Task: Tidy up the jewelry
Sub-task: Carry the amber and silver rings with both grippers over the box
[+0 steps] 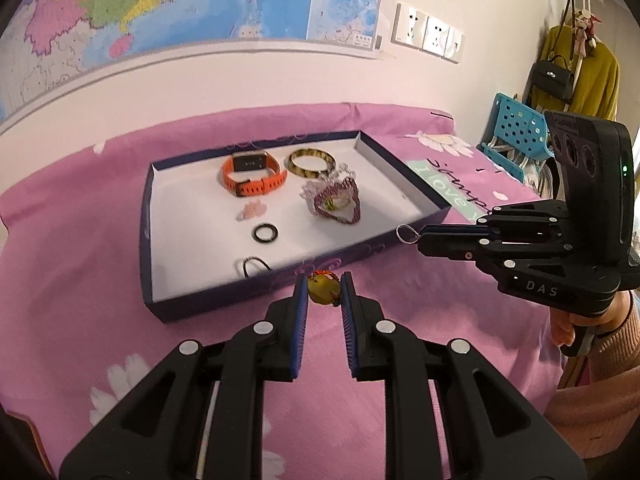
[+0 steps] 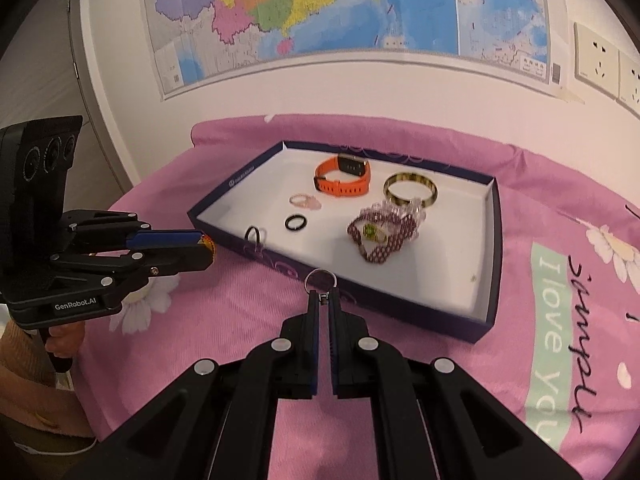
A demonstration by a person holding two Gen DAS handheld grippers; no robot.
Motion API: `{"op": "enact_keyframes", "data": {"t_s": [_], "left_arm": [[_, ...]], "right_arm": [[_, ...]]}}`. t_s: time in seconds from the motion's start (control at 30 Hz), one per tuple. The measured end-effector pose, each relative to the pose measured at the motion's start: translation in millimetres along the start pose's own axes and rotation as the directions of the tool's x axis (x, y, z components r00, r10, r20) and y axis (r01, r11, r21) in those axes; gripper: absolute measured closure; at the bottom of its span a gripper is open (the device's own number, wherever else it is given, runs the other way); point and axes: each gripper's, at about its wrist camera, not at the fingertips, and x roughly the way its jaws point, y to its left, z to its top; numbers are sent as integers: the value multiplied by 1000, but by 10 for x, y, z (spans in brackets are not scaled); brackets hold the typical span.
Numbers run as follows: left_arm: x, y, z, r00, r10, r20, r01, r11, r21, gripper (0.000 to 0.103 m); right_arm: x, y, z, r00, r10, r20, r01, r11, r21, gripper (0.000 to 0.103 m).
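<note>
A shallow dark-blue box (image 1: pixel 400 168) (image 2: pixel 494 240) with a white floor lies on the pink cloth. In it are an orange watch (image 1: pixel 252 178) (image 2: pixel 344 178), a yellow-brown bangle (image 1: pixel 310 162) (image 2: pixel 410 192), a purple beaded piece (image 1: pixel 338 200) (image 2: pixel 380 236), a small pink piece (image 1: pixel 252 210) (image 2: pixel 305 201), a black ring (image 1: pixel 265 233) (image 2: pixel 295 223) and a thin dark loop (image 1: pixel 252 266) (image 2: pixel 255 235). My left gripper (image 1: pixel 325 290) (image 2: pixel 206 244) is shut on a yellow pendant (image 1: pixel 323 290) at the box's near wall. My right gripper (image 2: pixel 323 298) (image 1: pixel 422 236) is shut on a silver ring (image 2: pixel 320 278) (image 1: pixel 406 234) beside the box.
The pink floral cloth (image 1: pixel 120 320) (image 2: pixel 560 280) covers the table, which stands against a wall with a map (image 1: pixel 200 0) and sockets (image 1: pixel 428 32). A blue perforated basket (image 1: pixel 516 128) and hanging clothes with a black bag (image 1: pixel 554 80) are at the far right.
</note>
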Motion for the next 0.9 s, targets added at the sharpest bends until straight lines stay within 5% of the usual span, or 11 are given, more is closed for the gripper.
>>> {"op": "enact_keyframes", "data": {"t_s": [0.9], "left_arm": [[74,82,277,999,36,27,-36,999,19,86]], "right_arm": [[148,-95,346,999,20,36,-20,1000,-2,100]]}}
